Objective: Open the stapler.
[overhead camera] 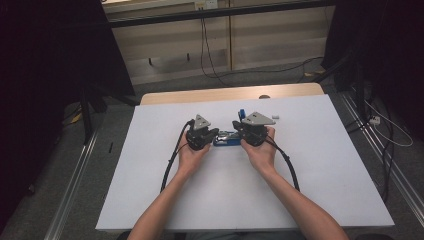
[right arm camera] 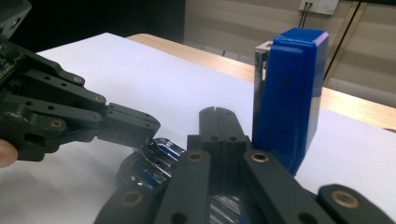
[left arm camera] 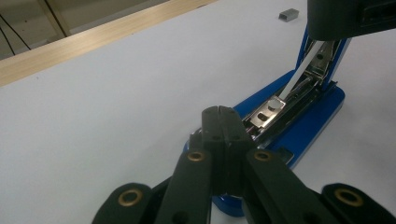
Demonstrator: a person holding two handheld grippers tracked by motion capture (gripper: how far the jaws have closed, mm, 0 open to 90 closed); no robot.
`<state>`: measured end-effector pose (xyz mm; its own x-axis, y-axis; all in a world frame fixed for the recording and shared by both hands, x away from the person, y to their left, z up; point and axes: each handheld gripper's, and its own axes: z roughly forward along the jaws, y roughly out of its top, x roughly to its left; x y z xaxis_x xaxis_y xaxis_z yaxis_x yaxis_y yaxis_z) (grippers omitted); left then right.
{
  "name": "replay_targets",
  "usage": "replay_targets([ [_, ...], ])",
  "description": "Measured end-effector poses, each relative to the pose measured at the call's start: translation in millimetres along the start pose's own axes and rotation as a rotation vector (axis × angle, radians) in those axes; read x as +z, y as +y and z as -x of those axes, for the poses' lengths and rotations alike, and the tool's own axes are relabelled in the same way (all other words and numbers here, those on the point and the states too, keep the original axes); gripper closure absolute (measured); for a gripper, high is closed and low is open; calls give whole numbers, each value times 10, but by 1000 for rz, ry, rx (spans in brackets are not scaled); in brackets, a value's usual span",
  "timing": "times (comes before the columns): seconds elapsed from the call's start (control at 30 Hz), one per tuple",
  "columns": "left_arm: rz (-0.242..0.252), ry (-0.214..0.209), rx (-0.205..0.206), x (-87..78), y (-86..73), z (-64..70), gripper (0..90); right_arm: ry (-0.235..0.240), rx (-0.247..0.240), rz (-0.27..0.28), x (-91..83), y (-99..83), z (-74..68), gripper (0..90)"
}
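Note:
A blue stapler [overhead camera: 226,139] lies opened out at the middle of the white table. Its blue lid [right arm camera: 289,93] stands upright, and the metal magazine [left arm camera: 275,109] lies bare on the base. My left gripper [left arm camera: 223,113] is shut with nothing between its jaws, its tips resting at the stapler's front end. In the right gripper view the left gripper [right arm camera: 140,126] comes in from the left, with its tip on the shiny magazine [right arm camera: 156,156]. My right gripper [right arm camera: 217,112] is shut too, beside the upright lid, over the hinge end.
A small grey strip of staples [left arm camera: 289,15] lies on the table beyond the stapler, also visible as the staple strip [overhead camera: 275,117] in the high view. The table's wooden far edge [overhead camera: 200,95] shows past the white sheet [overhead camera: 150,175]. Cables [overhead camera: 210,60] run over the floor behind.

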<state>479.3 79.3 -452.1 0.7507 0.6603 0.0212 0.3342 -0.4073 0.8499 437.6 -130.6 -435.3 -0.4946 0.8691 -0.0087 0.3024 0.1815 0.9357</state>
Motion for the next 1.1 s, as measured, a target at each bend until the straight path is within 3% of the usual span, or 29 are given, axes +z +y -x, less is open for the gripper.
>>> replay_targets([
  [0.7, 21, -13, 7, 1, -25, -18, 900, -29, 14, 17, -41, -3, 40, 900],
  [0.9, 19, -13, 8, -1, -26, -14, 900, -50, 25, 17, -95, -14, 123, 900],
  [0.93, 21, -12, 5, 0, -27, -12, 900, -34, 66, 24, -118, -25, 171, 900],
  [1.0, 20, -12, 8, -1, -26, -12, 900, -34, 68, 20, -128, -27, 181, 900],
  [1.1, 17, -11, 8, -2, -24, -10, 900, -40, 36, 12, -141, -34, 172, 900],
])
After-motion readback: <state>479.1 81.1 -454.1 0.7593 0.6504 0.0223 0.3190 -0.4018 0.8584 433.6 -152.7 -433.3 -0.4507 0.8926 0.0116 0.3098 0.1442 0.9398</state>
